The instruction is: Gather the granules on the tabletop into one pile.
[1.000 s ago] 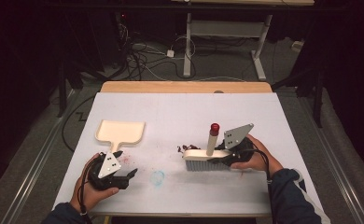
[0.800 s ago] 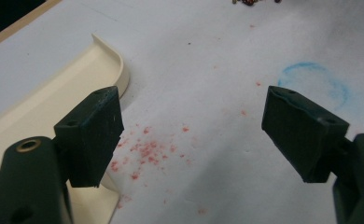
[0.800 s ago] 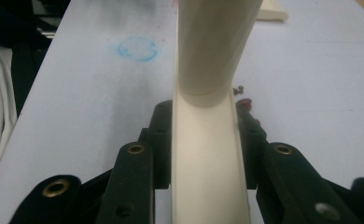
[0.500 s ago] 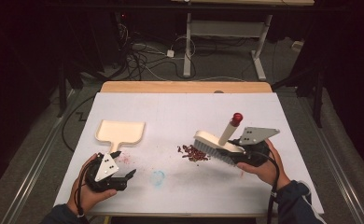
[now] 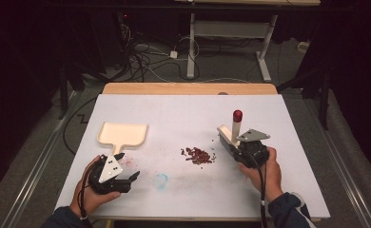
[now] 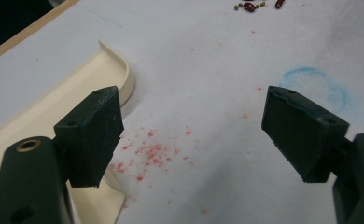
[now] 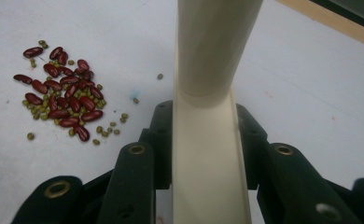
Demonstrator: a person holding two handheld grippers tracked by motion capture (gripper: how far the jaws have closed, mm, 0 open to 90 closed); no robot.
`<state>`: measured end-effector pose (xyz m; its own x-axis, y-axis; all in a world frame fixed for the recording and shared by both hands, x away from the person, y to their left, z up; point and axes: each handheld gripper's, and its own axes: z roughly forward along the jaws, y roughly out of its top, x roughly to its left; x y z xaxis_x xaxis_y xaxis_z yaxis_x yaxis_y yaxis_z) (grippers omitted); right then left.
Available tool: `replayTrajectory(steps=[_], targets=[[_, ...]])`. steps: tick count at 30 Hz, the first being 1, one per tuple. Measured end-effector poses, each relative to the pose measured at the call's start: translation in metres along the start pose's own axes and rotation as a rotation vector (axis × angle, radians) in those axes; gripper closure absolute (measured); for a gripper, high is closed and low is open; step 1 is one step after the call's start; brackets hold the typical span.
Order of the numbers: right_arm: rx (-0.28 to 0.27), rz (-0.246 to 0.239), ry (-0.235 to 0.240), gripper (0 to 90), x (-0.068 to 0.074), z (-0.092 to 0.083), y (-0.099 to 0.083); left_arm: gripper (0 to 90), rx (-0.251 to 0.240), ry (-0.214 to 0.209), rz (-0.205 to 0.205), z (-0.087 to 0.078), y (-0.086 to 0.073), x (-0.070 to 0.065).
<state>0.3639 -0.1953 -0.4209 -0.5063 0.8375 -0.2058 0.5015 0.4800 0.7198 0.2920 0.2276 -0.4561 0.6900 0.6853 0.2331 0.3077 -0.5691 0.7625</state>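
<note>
Spanning most of the high view, the white worktop (image 5: 188,118) carries everything of interest, with a wooden strip along its far edge. Next in size, the cream dustpan (image 5: 122,135) lies flat on the left half, mouth toward the far side and handle pointing at the person; judged so placed that debris can be pushed in from the centre. The left tongs (image 5: 126,178) rest low on the worktop just beside that handle, jaws wide apart with nothing between them; in the left gripper view the pan's curved wall sits right behind the left jaw, which suggests readiness to take the handle. The right tongs (image 5: 231,145) are clamped on the cream brush (image 5: 232,133), red-tipped handle standing nearly upright; the right gripper view shows the jaws closed flat against both sides of the brush stem (image 7: 208,140). Holding it low on the stem probably gives firm control for sweeping. The brush stands just right of the bean pile (image 5: 199,155), apart from it. The pile, red kidney beans mixed with small green ones (image 7: 61,93), lies between brush and dustpan, well apart from the pan. A few green strays (image 7: 159,76) sit nearer the brush. Smallest: a faint blue ring mark (image 6: 316,86) and red flecks (image 6: 147,151) on the worktop near the left tongs.
</note>
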Motion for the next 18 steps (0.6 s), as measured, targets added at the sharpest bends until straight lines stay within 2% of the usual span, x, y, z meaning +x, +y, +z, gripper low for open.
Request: replayTrajectory(steps=[2, 4, 7, 10, 12, 14, 15, 18], targets=[[0.000, -0.010, -0.038, 67.4, 0.003, 0.004, 0.005, 19.9, 0.001, 0.001, 0.003, 0.000, 0.000, 0.000], [-0.008, -0.012, -0.039, 67.4, 0.001, 0.003, 0.009, 19.9, -0.002, 0.001, 0.000, -0.002, -0.001, 0.000], [-0.035, -0.003, -0.025, 67.4, -0.009, -0.003, 0.013, 19.9, -0.003, 0.001, -0.008, -0.002, -0.002, 0.001], [-0.067, 0.024, -0.066, 67.4, -0.021, -0.002, 0.017, 19.9, -0.002, -0.001, -0.017, -0.001, -0.002, 0.002], [-0.074, 0.035, -0.110, 67.3, -0.027, 0.007, 0.020, 19.9, -0.001, 0.001, -0.015, 0.000, -0.002, 0.001], [-0.060, 0.027, -0.144, 67.4, -0.030, 0.019, 0.023, 19.9, 0.000, 0.000, -0.010, 0.000, -0.001, 0.001], [-0.049, 0.033, -0.147, 67.4, -0.030, 0.026, 0.024, 19.9, 0.002, 0.001, -0.010, 0.001, 0.000, 0.000], [-0.013, 0.009, -0.137, 67.4, -0.024, 0.043, 0.026, 19.9, 0.009, -0.002, -0.009, 0.003, -0.001, 0.000]])
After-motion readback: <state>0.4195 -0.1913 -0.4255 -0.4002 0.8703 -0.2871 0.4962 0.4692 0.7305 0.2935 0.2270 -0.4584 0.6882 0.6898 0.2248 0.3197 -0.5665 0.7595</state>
